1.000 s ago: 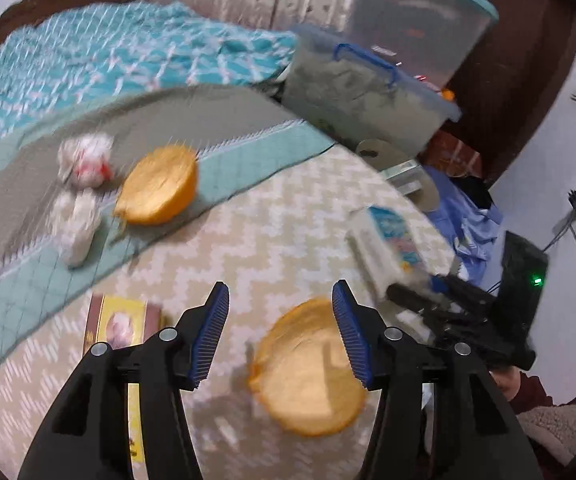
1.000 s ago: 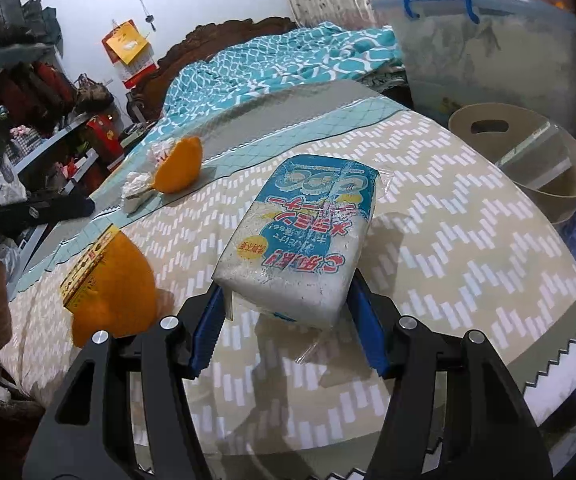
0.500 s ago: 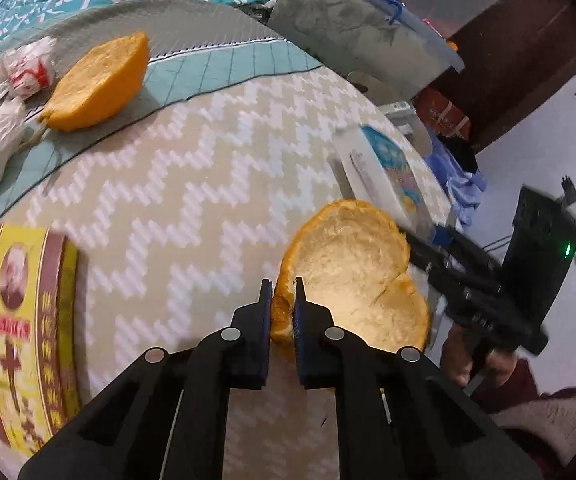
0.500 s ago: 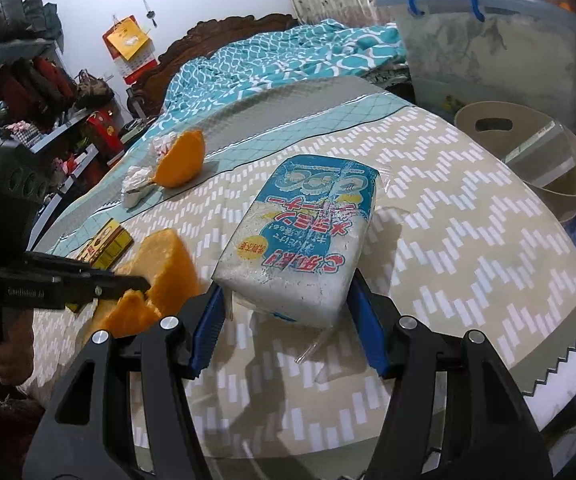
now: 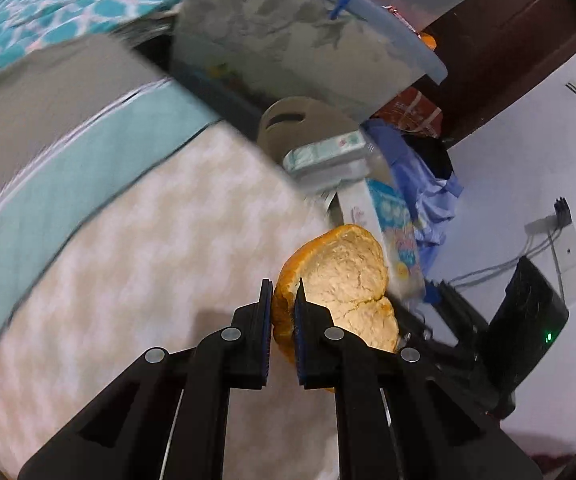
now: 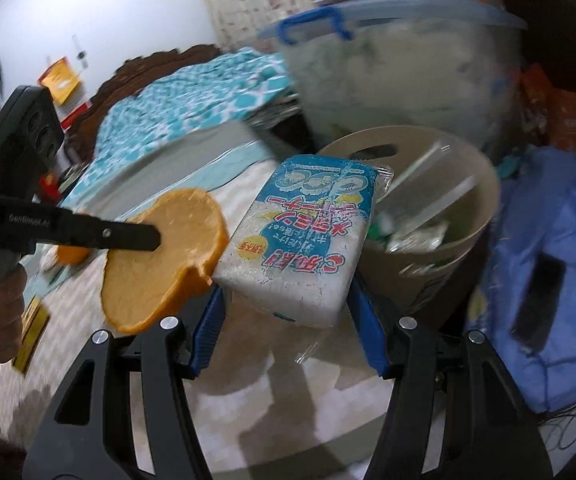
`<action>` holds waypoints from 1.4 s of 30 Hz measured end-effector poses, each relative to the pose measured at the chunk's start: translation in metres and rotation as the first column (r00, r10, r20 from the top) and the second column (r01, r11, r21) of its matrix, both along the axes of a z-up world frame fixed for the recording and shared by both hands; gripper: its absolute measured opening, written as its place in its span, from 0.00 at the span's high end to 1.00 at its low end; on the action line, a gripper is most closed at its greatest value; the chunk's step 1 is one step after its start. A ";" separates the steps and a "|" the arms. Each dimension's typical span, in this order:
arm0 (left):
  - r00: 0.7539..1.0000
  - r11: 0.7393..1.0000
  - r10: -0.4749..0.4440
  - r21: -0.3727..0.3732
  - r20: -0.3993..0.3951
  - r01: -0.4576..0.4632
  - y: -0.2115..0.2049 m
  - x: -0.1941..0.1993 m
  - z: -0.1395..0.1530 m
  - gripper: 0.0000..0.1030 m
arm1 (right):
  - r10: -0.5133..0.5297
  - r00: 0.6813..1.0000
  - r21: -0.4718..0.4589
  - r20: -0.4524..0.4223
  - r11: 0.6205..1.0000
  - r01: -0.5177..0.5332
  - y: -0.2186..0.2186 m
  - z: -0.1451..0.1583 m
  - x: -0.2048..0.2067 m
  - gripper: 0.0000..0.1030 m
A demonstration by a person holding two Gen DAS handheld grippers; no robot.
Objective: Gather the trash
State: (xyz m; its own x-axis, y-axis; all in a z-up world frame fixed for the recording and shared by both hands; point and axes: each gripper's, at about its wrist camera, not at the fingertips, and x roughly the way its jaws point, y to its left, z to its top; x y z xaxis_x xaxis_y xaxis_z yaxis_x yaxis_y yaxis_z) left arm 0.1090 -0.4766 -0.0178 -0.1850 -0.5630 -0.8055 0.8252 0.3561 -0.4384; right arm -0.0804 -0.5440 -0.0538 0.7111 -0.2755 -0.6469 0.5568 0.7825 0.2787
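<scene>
Step in hand: transport to the bin. Both tools are loaded and the items are off the bedspread.

Your left gripper is clenched on the rim of an orange peel half; the pith-side cup faces the left wrist camera. In the right wrist view the same peel hangs from the left tool's black finger, just left of the packet.

Your right gripper grasps a white and blue snack packet by its lower end, with a blue pad against each side. The packet's far end reaches the near rim of the beige waste bin, which stands on the floor beside the bed and already holds clear plastic and wrappers.

Next move, as a judgement: carry each item until it is fully over the bin's mouth, then release. The peel appears to have farther to go than the packet. Release the packet first, or keep the tools apart, since the peel and packet hang close together.

Limits of view:
- Both views are motion-blurred; the bedspread pattern and the storage tub are smeared.
- The bin's base is hidden behind the packet and the right tool.
- In the left view the bin is mostly covered by the packet.
- The rest of the trash on the bed is blurred or cut off at the frame edge.
</scene>
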 end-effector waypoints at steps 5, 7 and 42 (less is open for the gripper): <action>0.998 1.000 -0.007 0.002 0.057 0.007 -0.078 0.002 0.012 0.83 | -0.099 0.995 0.058 0.022 0.993 0.098 -0.052 -0.001 0.000 0.24; 0.996 0.998 0.055 -0.022 0.076 -0.054 -0.098 0.007 0.014 0.50 | -0.158 0.986 0.066 0.058 0.986 0.155 -0.059 -0.002 -0.009 0.16; 0.830 0.892 0.417 0.012 0.370 -0.452 0.326 0.014 -0.016 0.15 | 0.466 0.884 0.116 0.033 0.877 -0.466 0.207 0.002 0.124 0.41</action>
